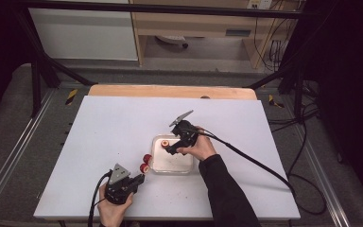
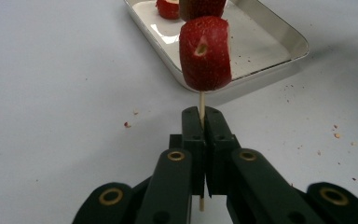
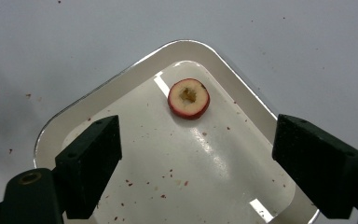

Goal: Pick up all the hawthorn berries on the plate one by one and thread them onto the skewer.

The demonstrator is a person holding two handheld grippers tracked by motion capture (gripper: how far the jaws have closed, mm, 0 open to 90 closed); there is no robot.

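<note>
Right gripper point(image 3: 196, 172), jaws apart and empty above the tray point(image 3: 121, 81), should straddle the fruit slice point(image 3: 189, 98) at twelve o'clock and close gently, while the left gripper point(image 2: 201, 122), clamped on the skewer point(image 2: 202, 100), steadies the threaded pieces point(image 2: 205, 52).

gripper point(image 2: 202, 122) clamping skewer point(image 2: 202, 100), fruit piece point(image 2: 205, 52), tray point(image 2: 279, 32)

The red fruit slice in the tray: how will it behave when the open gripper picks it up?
The fruit slice lies flat, so it probably will not roll. Its cut face looks moist, so it may slip or bruise between the hard pads of the right gripper. Crumbs scattered in the tray suggest it sheds bits easily.
</note>
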